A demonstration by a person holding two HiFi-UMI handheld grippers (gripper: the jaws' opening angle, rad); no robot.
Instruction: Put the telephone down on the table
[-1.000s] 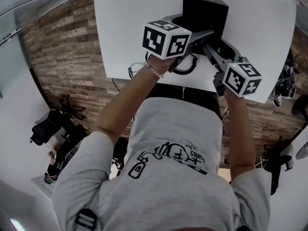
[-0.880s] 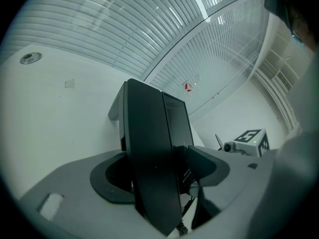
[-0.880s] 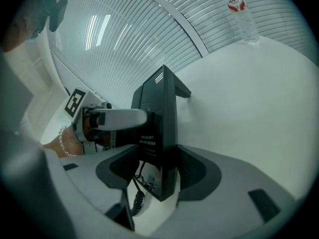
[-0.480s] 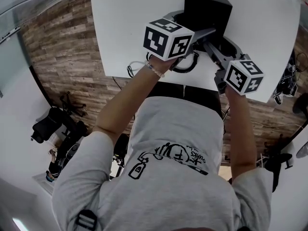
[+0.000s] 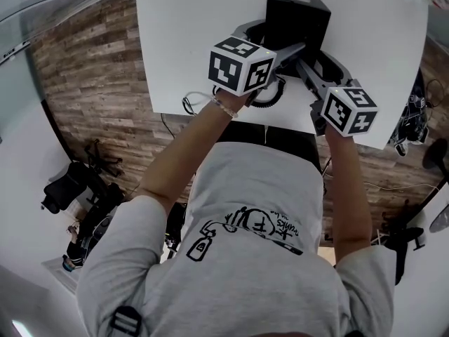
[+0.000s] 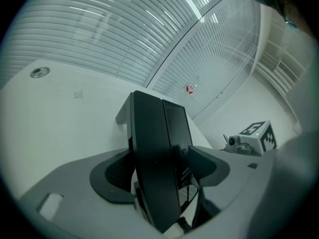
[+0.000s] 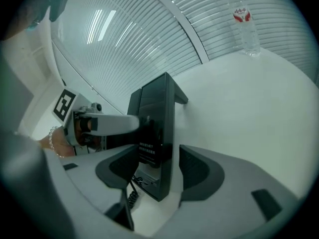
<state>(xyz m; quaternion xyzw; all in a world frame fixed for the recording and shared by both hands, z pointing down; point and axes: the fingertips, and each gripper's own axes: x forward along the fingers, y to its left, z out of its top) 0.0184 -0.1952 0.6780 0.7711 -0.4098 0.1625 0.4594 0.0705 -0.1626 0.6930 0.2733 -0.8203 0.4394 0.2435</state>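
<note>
Black slab-shaped telephone (image 5: pixel 298 16) upright at white table (image 5: pixel 189 48). Left gripper (image 6: pixel 159 176) clamped on it. Right gripper (image 7: pixel 158 169) straddles it, slight gap.

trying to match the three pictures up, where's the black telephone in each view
Head view: the telephone is at the top, just right of centre.
Left gripper view: the telephone stands upright in the lower middle, seen nearly edge-on.
Right gripper view: the telephone stands upright, at centre.
Shared landmark: the white table lies around it in all three.
</note>
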